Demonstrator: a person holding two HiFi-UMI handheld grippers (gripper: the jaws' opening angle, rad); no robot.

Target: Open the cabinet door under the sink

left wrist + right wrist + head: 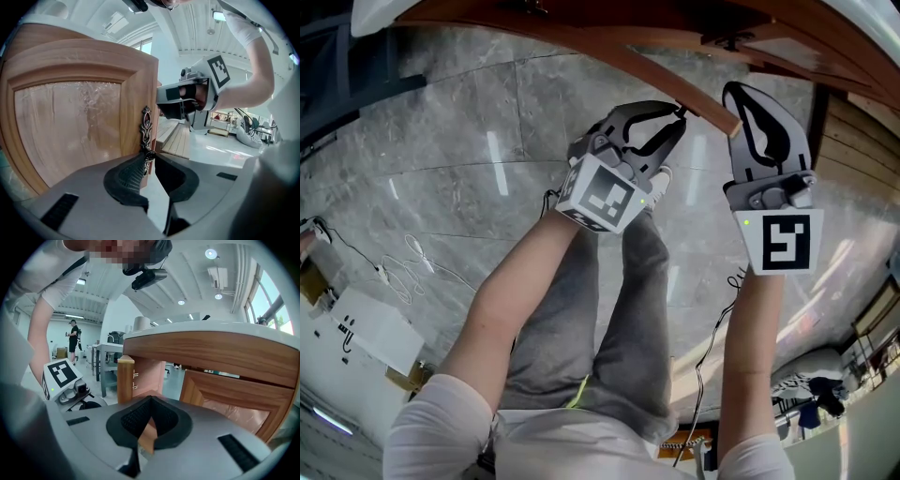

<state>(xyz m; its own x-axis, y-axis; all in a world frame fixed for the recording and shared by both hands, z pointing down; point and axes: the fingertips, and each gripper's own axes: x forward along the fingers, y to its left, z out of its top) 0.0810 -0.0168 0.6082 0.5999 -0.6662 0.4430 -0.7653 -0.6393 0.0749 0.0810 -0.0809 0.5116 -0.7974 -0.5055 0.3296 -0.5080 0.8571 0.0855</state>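
Note:
The wooden cabinet door point(70, 131) with a frosted pane stands swung out from the cabinet. In the head view its top edge point(628, 56) runs as a curved wooden strip. An ornate metal handle point(146, 126) sits on its free edge. My left gripper point(150, 159) is shut on the handle's lower knob, at the door's end point(678, 114). My right gripper point(741, 94) hangs just right of the door's end, shut and holding nothing. From the right gripper view point(150, 401) the open door point(125, 380) is seen edge-on under the countertop point(211, 333).
A second, closed door point(229, 399) sits to the right of the opening. Grey marble floor point(441, 141) lies below, with cables point(403, 262) and a white box point(366, 328) at the left. The person's legs point(609, 309) stand under the grippers. Wooden steps point(180, 138) lie beyond the door.

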